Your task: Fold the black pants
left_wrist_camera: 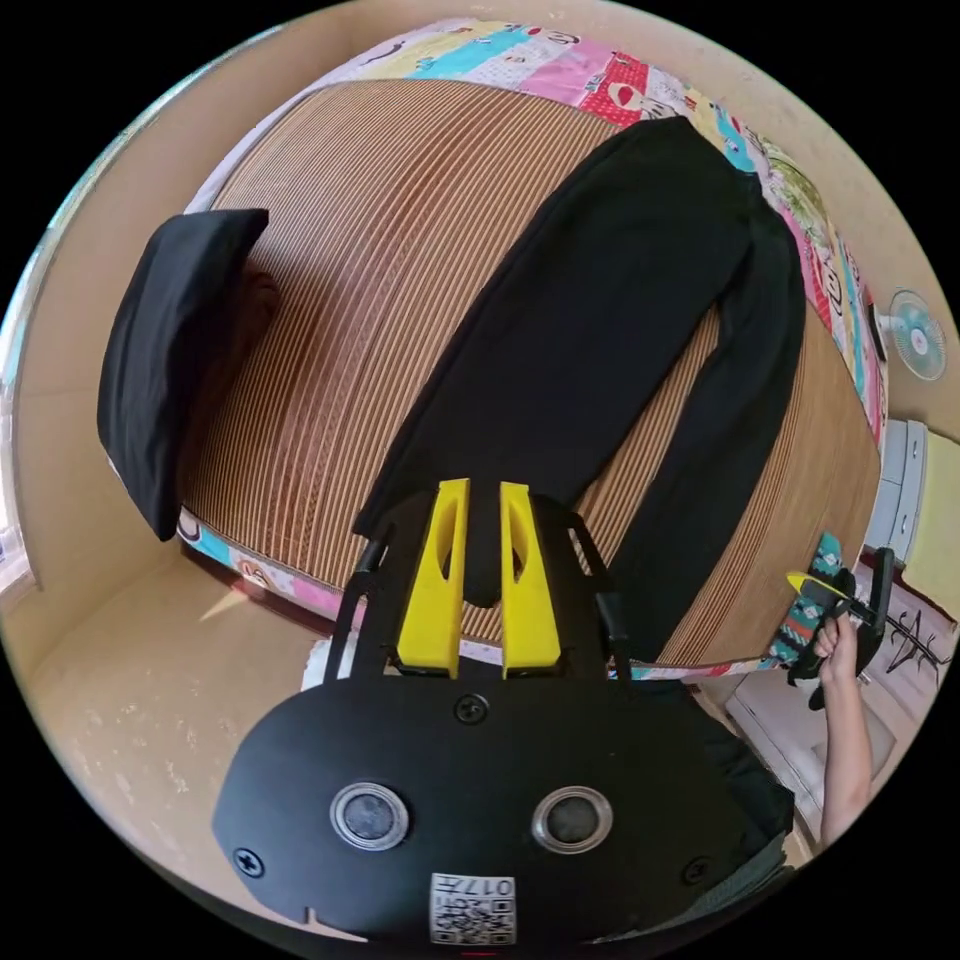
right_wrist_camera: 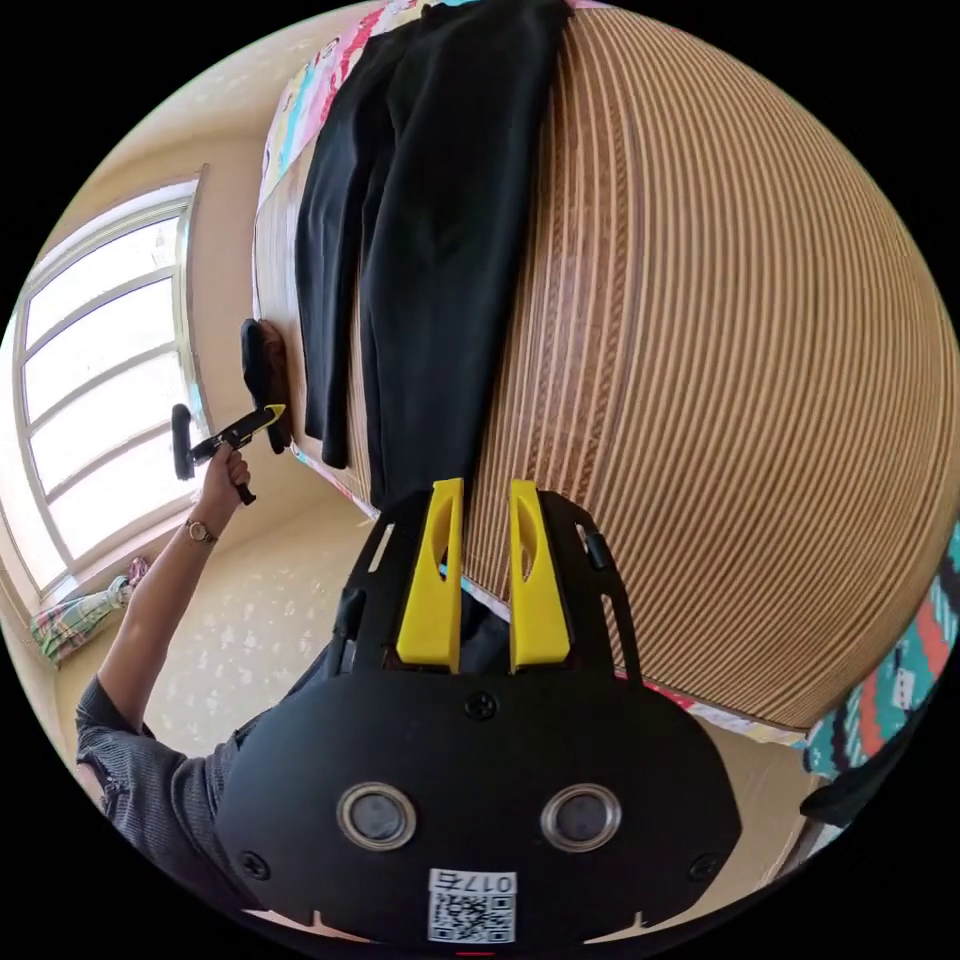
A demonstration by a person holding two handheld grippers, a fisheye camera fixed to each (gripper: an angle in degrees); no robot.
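The long black pants point(left_wrist_camera: 620, 330) lie spread flat on my bed's ribbed brown woven mat point(left_wrist_camera: 370, 290), while my left hand-held gripper point(left_wrist_camera: 482, 520) and right hand-held gripper point(right_wrist_camera: 484, 525) hover above, jaws parted, holding nothing.

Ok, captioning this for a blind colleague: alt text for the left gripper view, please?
Black pants lie spread flat, legs apart, on a striped woven mat covering a bed. The left gripper, yellow jaws slightly apart, hangs above one leg's cuff; a dark pillow sits at the mat's edge.
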